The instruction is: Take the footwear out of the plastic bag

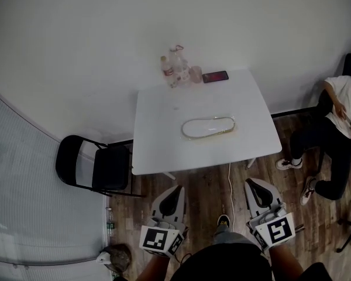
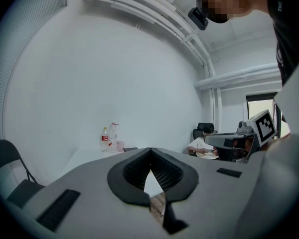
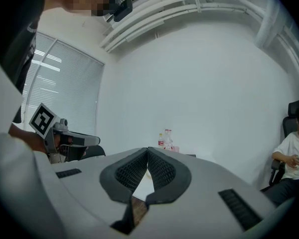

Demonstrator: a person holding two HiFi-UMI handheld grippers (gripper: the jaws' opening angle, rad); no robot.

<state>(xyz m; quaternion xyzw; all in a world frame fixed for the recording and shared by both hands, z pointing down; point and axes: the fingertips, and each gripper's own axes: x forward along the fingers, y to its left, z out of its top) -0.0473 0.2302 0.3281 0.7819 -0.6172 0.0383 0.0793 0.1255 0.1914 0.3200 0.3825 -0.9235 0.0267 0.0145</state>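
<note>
A clear plastic bag (image 1: 208,127) with a pale, oval piece of footwear inside lies flat near the middle of the white table (image 1: 158,151). Both grippers hang low in front of the table, above the wooden floor and well short of the bag. In the head view my left gripper (image 1: 176,189) is at the bottom left and my right gripper (image 1: 254,184) at the bottom right. Each has its jaws shut with nothing between them. The left gripper view shows the left gripper (image 2: 150,151) with pads meeting; the right gripper view shows the same of the right gripper (image 3: 148,150).
Bottles and a cup (image 1: 176,68) and a dark phone (image 1: 215,76) stand at the table's far edge. A black folding chair (image 1: 93,165) is left of the table. A person (image 1: 338,134) sits at the right. A white cable (image 1: 229,183) runs across the floor.
</note>
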